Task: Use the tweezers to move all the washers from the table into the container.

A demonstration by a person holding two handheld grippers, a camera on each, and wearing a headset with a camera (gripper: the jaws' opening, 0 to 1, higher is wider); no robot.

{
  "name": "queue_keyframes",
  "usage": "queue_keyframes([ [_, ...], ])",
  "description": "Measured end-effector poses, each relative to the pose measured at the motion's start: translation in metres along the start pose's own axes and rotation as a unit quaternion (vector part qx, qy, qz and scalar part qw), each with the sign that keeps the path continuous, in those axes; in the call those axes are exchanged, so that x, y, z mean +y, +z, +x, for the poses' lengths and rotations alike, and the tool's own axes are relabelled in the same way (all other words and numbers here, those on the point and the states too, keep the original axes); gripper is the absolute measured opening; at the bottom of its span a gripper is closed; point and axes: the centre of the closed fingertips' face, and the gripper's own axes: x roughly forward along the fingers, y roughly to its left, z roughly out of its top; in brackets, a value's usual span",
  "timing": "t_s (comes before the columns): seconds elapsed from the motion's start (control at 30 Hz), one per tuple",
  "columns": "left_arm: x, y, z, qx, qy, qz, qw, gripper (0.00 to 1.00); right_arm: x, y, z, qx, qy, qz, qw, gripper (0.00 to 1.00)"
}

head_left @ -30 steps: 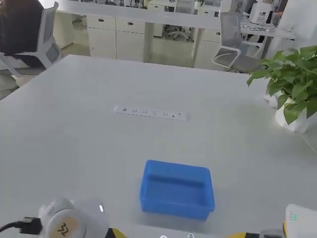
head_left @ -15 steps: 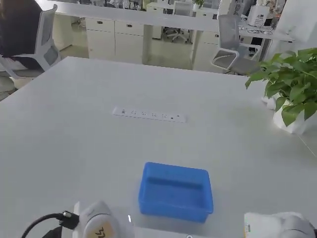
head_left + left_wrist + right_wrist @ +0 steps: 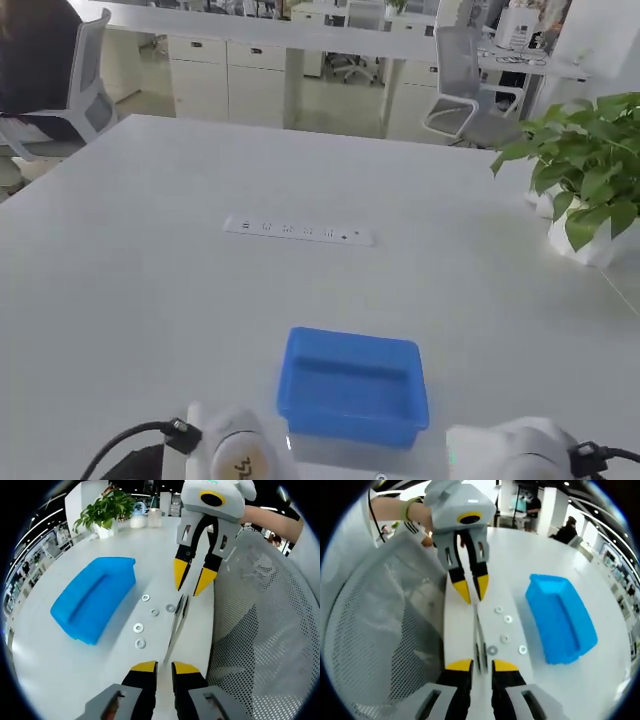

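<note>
Head view: we see a blue rectangular plastic container (image 3: 352,385) at lower centre on the white counter (image 3: 300,170).
Left gripper view: the left hand-held gripper (image 3: 164,666) is released. The silver metal tweezers (image 3: 177,620) and small silver washers (image 3: 138,628) lie mid-frame.
Right gripper view: the right hand-held gripper (image 3: 482,664) is released at bottom centre.

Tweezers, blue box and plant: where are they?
tweezers (image 3: 176,625), left gripper view, middle of the arms.
blue box (image 3: 345,420), head view, front wall.
plant (image 3: 585,165), head view, leaves.

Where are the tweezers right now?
In the left gripper view the tweezers lie flat on the table, between the left gripper and the right gripper, with washers beside them toward the blue container.
</note>
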Motion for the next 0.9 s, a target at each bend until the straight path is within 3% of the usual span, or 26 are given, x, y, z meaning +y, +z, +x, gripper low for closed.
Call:
queue_keyframes([
  [0.1, 0.001, 0.002, 0.003, -0.001, 0.0, 0.005, 1.0, 0.05, 0.0, -0.001, 0.001, 0.003, 0.001, -0.001, 1.0, 0.11],
  [0.23, 0.002, 0.002, 0.009, 0.013, 0.004, 0.036, 0.9993, 0.01, 0.0, -0.003, 0.002, 0.004, 0.002, 0.002, 1.0, 0.11],
  [0.47, -0.004, 0.005, 0.01, 0.007, -0.005, 0.064, 0.9979, 0.0, -0.001, -0.007, 0.004, 0.003, -0.001, 0.008, 1.0, 0.13],
  [0.77, -0.012, 0.028, -0.012, -0.023, -0.007, 0.103, 0.9943, 0.0, 0.0, -0.011, 0.007, 0.004, -0.005, 0.008, 0.9999, 0.15],
  [0.9, -0.017, 0.045, -0.027, -0.042, -0.005, 0.125, 0.9912, 0.0, 0.0, -0.01, 0.007, 0.001, -0.011, 0.007, 0.9999, 0.16],
])
